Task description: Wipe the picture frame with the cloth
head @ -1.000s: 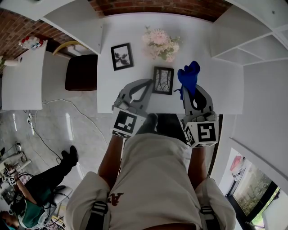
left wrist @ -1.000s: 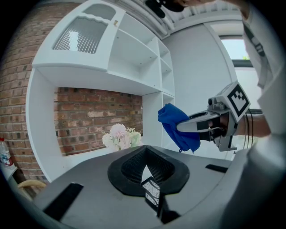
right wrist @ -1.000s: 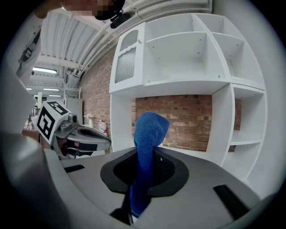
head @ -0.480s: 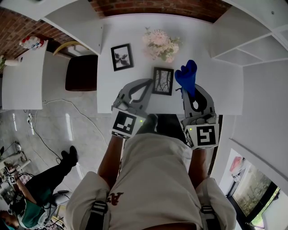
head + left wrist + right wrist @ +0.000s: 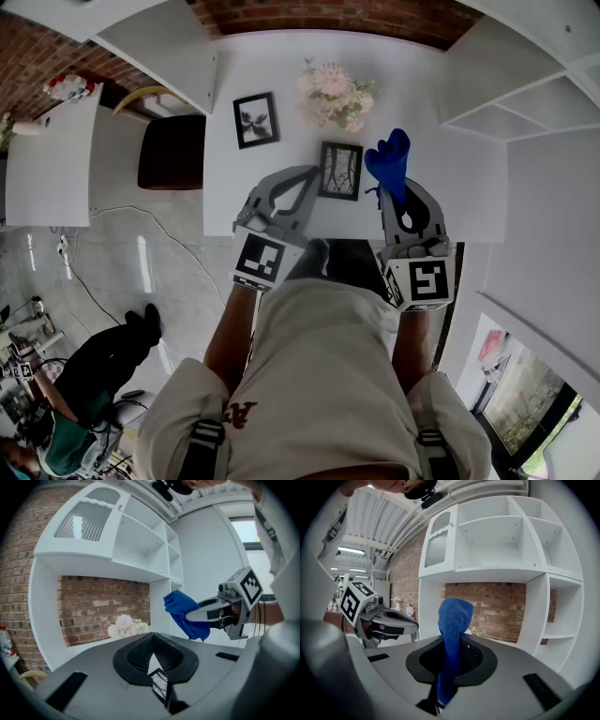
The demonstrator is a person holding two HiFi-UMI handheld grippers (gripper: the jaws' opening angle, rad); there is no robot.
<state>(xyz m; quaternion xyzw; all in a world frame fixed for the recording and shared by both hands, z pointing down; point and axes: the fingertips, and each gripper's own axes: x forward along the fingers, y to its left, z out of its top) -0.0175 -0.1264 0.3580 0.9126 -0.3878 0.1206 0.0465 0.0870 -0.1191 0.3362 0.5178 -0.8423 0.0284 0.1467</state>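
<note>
A small black picture frame (image 5: 340, 170) with a branch print sits by the front edge of the white table (image 5: 225, 178). My left gripper (image 5: 313, 180) is shut on the frame's left edge. In the left gripper view a corner of the picture frame (image 5: 160, 686) shows between the jaws of the left gripper (image 5: 157, 679). My right gripper (image 5: 395, 192) is shut on a blue cloth (image 5: 389, 159), which stands up just right of the frame without touching it. The blue cloth (image 5: 453, 637) rises from the jaws of the right gripper (image 5: 444, 696). The cloth (image 5: 185, 614) also shows in the left gripper view.
A second black frame (image 5: 254, 119) stands at the back left of the table, and a bunch of pale flowers (image 5: 335, 94) at the back middle. White shelves (image 5: 525, 89) rise to the right. A dark stool (image 5: 171, 152) sits left of the table. A person (image 5: 80, 389) sits at lower left.
The cloth's top has shifted slightly left and drawn into a narrower upright shape. Both grippers have hardly moved.
</note>
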